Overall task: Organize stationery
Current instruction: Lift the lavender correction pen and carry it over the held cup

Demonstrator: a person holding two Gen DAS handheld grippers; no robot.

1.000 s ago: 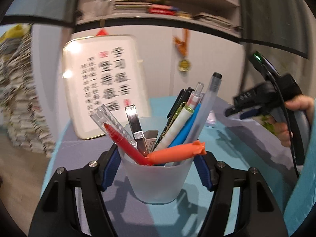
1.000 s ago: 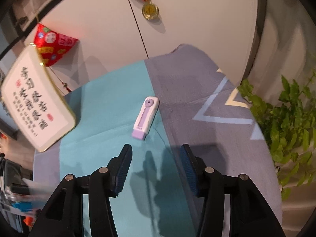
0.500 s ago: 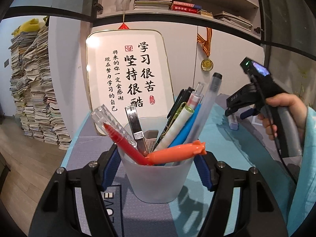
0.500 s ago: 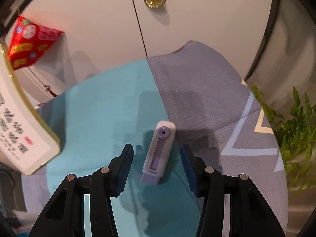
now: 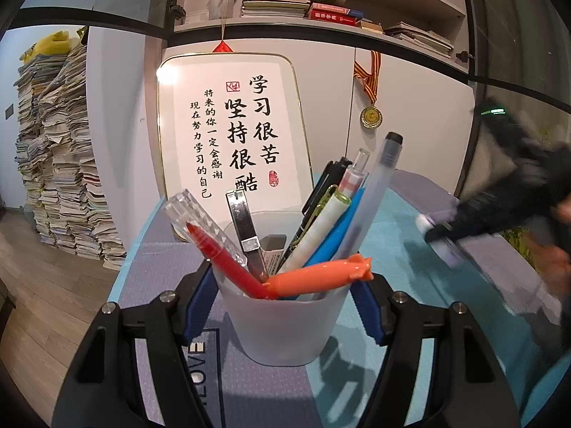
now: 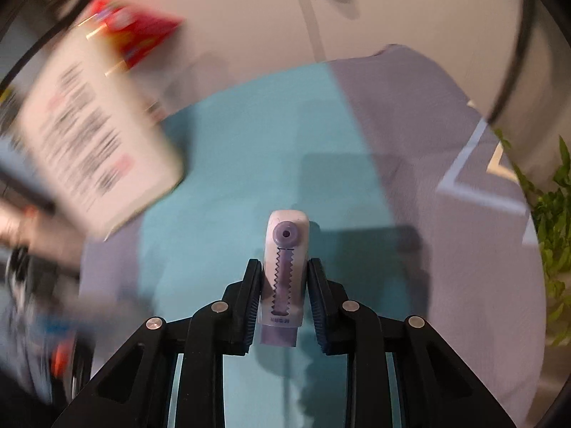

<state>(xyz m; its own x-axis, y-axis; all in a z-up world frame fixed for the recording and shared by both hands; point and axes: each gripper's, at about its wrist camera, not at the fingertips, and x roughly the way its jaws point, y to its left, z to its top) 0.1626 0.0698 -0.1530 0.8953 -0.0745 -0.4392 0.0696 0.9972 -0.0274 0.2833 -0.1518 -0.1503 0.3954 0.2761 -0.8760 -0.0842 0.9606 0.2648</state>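
Observation:
My left gripper (image 5: 285, 303) is shut on a frosted plastic cup (image 5: 282, 324) that holds several pens, an orange pen, a red marker and a metal clip. My right gripper (image 6: 283, 285) is shut on a white and purple slide eraser (image 6: 284, 267), held lengthwise between the blue pads above the teal and grey tablecloth (image 6: 221, 214). In the left wrist view the right gripper (image 5: 442, 228) is a blur at the right with the eraser (image 5: 428, 221) in it.
A framed calligraphy board (image 5: 232, 135) leans on the white cabinet behind the cup. A medal (image 5: 371, 116) hangs on the cabinet door. A paper stack (image 5: 57, 164) stands at the left. A green plant (image 6: 553, 207) is beyond the table's right edge.
My right gripper moved forward over the eraser, closed on it and is now moving with it. The left gripper keeps holding the cup and has turned slightly.

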